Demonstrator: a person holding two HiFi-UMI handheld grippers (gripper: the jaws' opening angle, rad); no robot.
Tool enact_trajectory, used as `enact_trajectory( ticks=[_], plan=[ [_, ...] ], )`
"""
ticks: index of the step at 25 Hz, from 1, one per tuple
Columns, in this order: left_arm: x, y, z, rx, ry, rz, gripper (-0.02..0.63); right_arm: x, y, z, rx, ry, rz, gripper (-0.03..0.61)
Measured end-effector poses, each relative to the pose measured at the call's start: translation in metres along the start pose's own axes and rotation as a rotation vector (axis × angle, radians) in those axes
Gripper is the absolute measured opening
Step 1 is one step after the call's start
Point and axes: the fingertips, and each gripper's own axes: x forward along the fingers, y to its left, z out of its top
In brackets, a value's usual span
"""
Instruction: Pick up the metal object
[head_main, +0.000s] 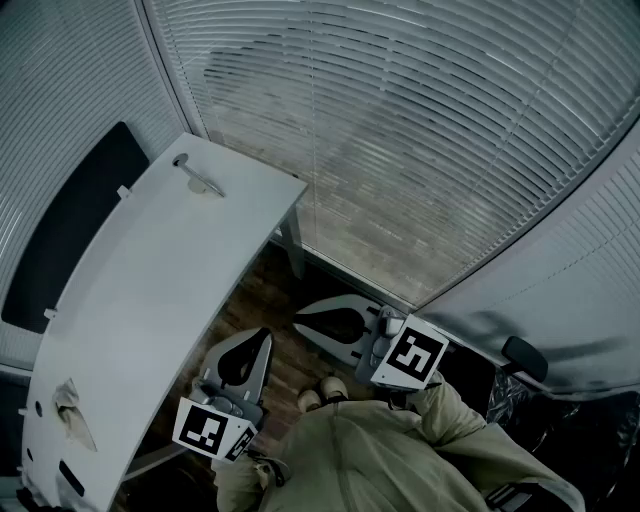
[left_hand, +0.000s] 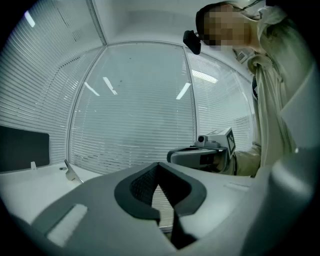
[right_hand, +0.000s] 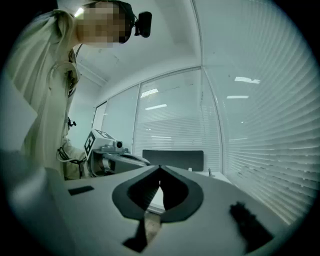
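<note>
The metal object (head_main: 199, 180), a slim silvery piece with a ring at one end, lies at the far end of the white table (head_main: 150, 300). It also shows small at the table's far edge in the left gripper view (left_hand: 72, 173). Both grippers hang beside the table's right edge, well short of the object. My left gripper (head_main: 261, 336) is shut, its tips meeting with nothing between them (left_hand: 159, 166). My right gripper (head_main: 304, 321) is likewise shut and holds nothing (right_hand: 160, 169). Each gripper shows in the other's view.
A crumpled pale cloth (head_main: 72, 405) lies on the near part of the table. A black panel (head_main: 70, 230) stands along the table's left side. Window blinds (head_main: 420, 130) enclose the corner behind the table. The person's shoes (head_main: 322, 392) stand on the wood floor.
</note>
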Motion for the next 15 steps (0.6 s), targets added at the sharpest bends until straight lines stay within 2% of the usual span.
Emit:
enact_trajectory(
  ticks=[7,11,15],
  plan=[
    [0.019,0.006,-0.005,-0.026,-0.015,0.023,0.006,-0.01,-0.02,-0.012,0.035,-0.008,-0.02,0.005],
    [0.033,0.014,-0.014,-0.025,0.013,0.02,0.006,-0.009,-0.036,-0.019,0.045,-0.009,-0.03,0.005],
    [0.048,0.036,-0.016,-0.033,0.01,0.007,0.006,0.003,-0.059,-0.024,0.067,0.002,-0.048,0.005]
  ],
)
